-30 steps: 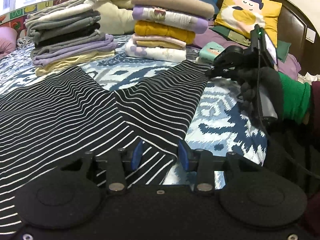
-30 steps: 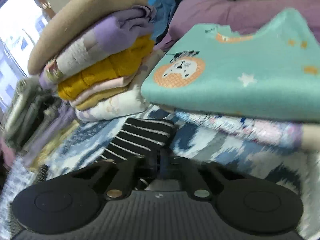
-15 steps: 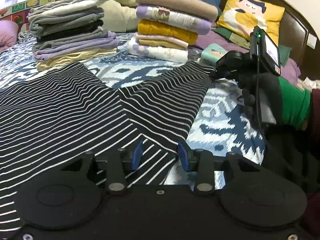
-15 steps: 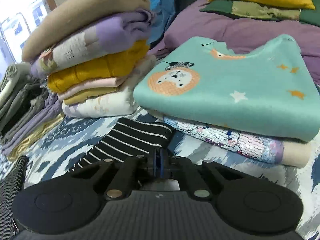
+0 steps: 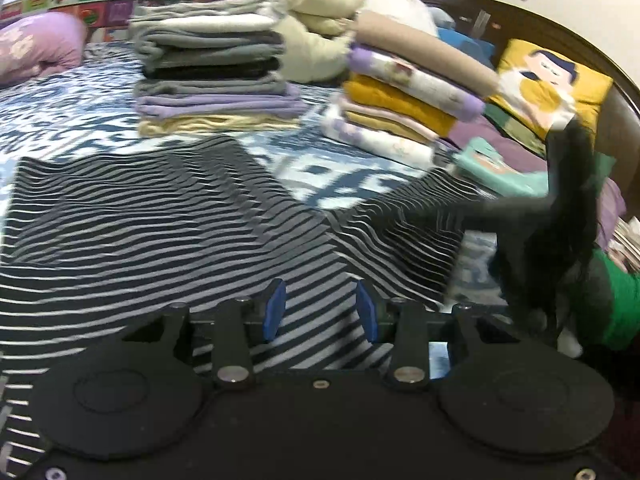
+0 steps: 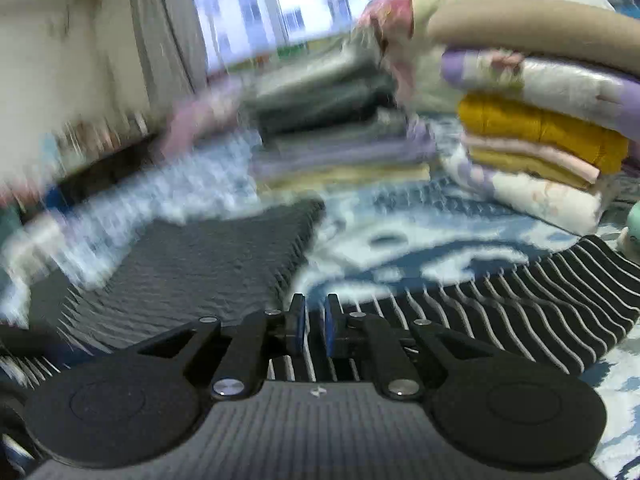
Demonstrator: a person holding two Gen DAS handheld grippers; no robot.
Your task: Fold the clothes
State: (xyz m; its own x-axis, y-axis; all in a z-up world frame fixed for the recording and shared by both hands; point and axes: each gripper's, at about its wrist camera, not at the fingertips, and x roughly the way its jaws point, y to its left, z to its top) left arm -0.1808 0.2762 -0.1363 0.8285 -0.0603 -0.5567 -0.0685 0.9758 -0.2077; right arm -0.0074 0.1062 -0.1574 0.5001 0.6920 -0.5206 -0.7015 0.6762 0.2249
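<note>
We hold the left gripper [image 5: 320,312] low over the striped garment [image 5: 180,232], blue pads [image 5: 274,310] parted with stripes between them. At three o'clock the right gripper [image 5: 532,216] is a dark blur at the garment's edge. Two folded stacks [image 5: 216,76] sit at twelve o'clock on the patterned bedspread [image 5: 332,176].

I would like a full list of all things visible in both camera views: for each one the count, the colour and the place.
striped garment: one, black and white, spread on the bed, nearest
bedspread: one, blue and white pattern, under everything
grey stack: one pile, grey, black, lilac, pale yellow, far left
colourful stack: one pile, beige, lilac, mustard, pink, white, far centre
teal garment: one, folded, far right
yellow pillow: one, by headboard
left hand-held gripper: black, blue pads, open above stripes
right hand-held gripper: black, narrow gap, over stripes
green sleeve: one, right edge
</note>
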